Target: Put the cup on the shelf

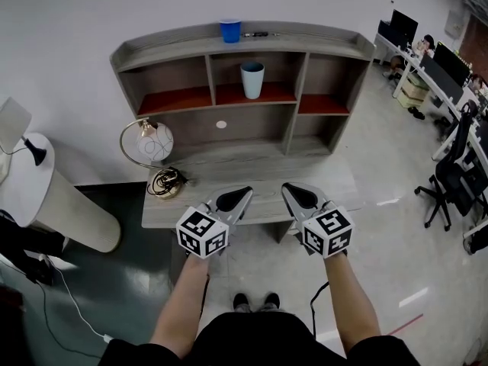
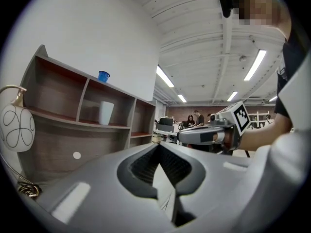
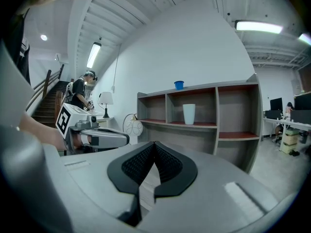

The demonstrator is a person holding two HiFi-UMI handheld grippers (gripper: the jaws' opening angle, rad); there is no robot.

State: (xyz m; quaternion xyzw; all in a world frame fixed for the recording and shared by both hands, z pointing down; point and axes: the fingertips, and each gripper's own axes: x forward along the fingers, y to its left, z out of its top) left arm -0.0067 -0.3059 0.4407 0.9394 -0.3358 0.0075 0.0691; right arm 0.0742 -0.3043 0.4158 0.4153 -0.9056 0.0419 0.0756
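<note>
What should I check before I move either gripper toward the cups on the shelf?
1. Left gripper shut, nothing between its jaws: ok.
2. Right gripper shut, nothing between its jaws: ok.
3. White cup upright in the middle compartment of the shelf: ok.
4. Blue cup upright on the shelf's top: ok.
5. Lamp apart from both grippers: ok.
6. Jaws open, ready for a grasp: not ok.

The right gripper [image 3: 154,143] has its jaws closed tip to tip, with nothing between them. Ahead stands the grey shelf [image 3: 218,85], with a white cup [image 3: 189,114] upright in its middle compartment and a blue cup [image 3: 179,85] on its top board. The left gripper [image 3: 121,140] shows at left, near a round lamp [image 3: 134,126].
</note>
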